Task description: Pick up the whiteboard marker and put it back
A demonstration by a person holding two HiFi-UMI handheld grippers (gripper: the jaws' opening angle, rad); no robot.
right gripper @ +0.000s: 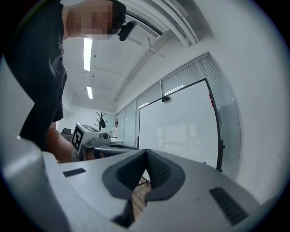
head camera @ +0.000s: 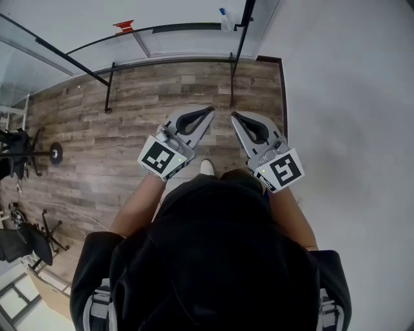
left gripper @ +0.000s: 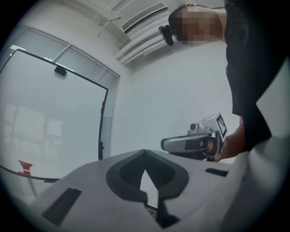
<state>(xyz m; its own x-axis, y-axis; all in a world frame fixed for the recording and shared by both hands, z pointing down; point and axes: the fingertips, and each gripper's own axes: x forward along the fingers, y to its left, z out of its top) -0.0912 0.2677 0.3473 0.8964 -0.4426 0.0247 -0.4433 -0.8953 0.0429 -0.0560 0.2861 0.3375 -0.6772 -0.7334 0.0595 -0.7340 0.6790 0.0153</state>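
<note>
Both grippers are held close in front of my body, above the wooden floor. My left gripper (head camera: 210, 110) is shut with nothing between its jaws, and so is my right gripper (head camera: 234, 115); their tips point toward the whiteboard (head camera: 181, 40) ahead. A small white object with a blue tip (head camera: 224, 18), possibly the marker, sits at the board's upper right edge; it is too small to tell for sure. In the left gripper view the closed jaws (left gripper: 145, 152) face the whiteboard (left gripper: 54, 127). The right gripper view shows its closed jaws (right gripper: 146, 151) before the same board (right gripper: 181, 131).
A red item (head camera: 124, 26) clings to the whiteboard's left part. The board's black stand legs (head camera: 108, 87) rest on the wooden floor (head camera: 97, 142). Office chairs and a stand (head camera: 22, 155) crowd the left. A white wall (head camera: 349, 97) runs along the right.
</note>
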